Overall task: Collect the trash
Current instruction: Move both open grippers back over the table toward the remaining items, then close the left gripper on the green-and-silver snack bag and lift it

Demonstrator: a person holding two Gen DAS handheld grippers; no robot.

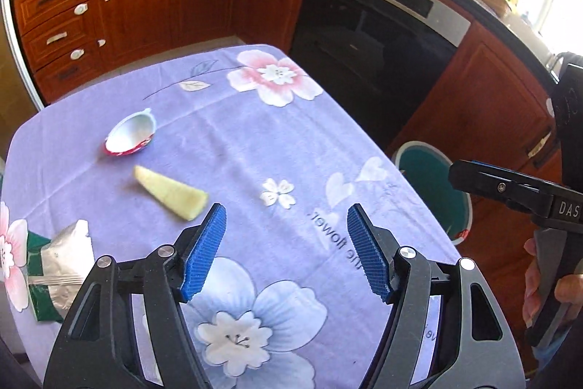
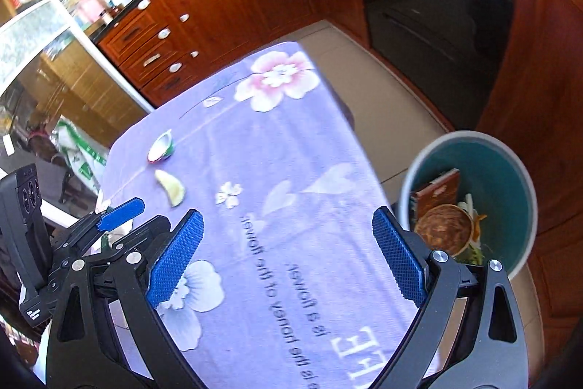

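Both claws are hanging spread and empty over the flowered tablecloth point(image 1: 255, 141): the left gripper point(image 1: 286, 243) is facing the fruit wedge point(image 1: 171, 194) at its eleven o'clock, the yogurt cup point(image 1: 131, 135) lying on its side beyond, a foil wrapper point(image 1: 62, 265) at nine. The right gripper point(image 2: 288, 257) is idling, the bin point(image 2: 510, 177) at its two o'clock. The wedge looks light, soft and slippery; pinching across its thick middle seems safest.
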